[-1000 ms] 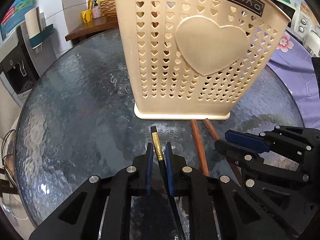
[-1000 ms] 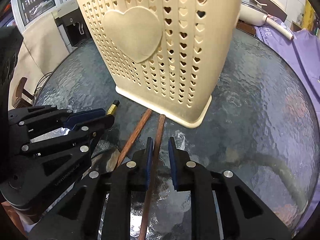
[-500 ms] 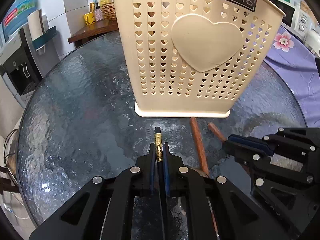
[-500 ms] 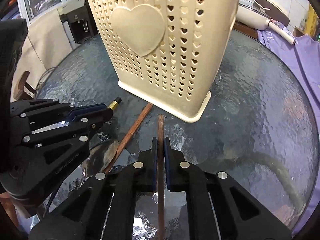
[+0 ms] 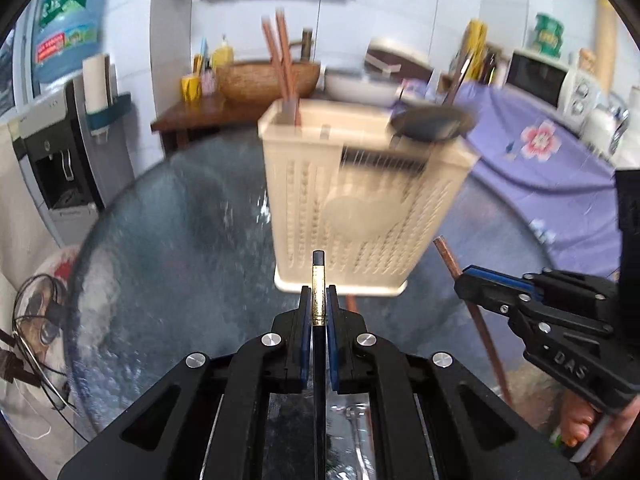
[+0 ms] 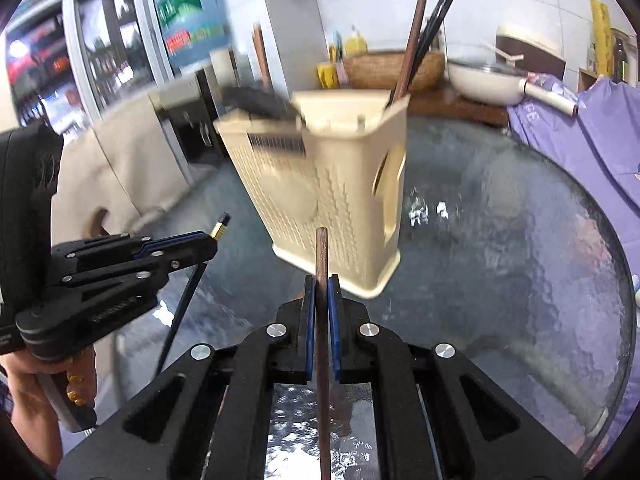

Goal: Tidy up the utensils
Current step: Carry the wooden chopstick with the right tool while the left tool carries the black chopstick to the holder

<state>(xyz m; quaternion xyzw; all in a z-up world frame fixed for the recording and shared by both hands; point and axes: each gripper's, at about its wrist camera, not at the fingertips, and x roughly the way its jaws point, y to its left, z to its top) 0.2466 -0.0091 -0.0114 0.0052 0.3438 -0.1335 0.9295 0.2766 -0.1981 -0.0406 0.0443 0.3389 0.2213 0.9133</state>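
My left gripper (image 5: 319, 293) is shut on a black chopstick with a gold band (image 5: 318, 270), held off the round glass table (image 5: 160, 248). My right gripper (image 6: 321, 282) is shut on a brown wooden chopstick (image 6: 321, 246), also raised. Each gripper shows in the other's view: the right gripper (image 5: 466, 280) to the right, the left gripper (image 6: 210, 242) to the left. Ahead stands the cream heart-perforated utensil basket (image 5: 360, 208), holding brown chopsticks (image 5: 284, 68) and a dark ladle head (image 5: 432, 122). A brown stick end (image 5: 351, 302) lies on the glass at the basket's foot.
A water dispenser (image 5: 52, 160) stands left of the table. A purple flowered cloth (image 5: 540, 148) covers a counter at right, with a microwave (image 5: 540, 76) on it. Behind the table are a wooden side table, a wicker bowl (image 5: 260, 80) and a white pan (image 6: 484, 80).
Both grippers closed on their chopsticks, then lifted them off the glass and drew back from the basket. The basket's top and contents have come into view.
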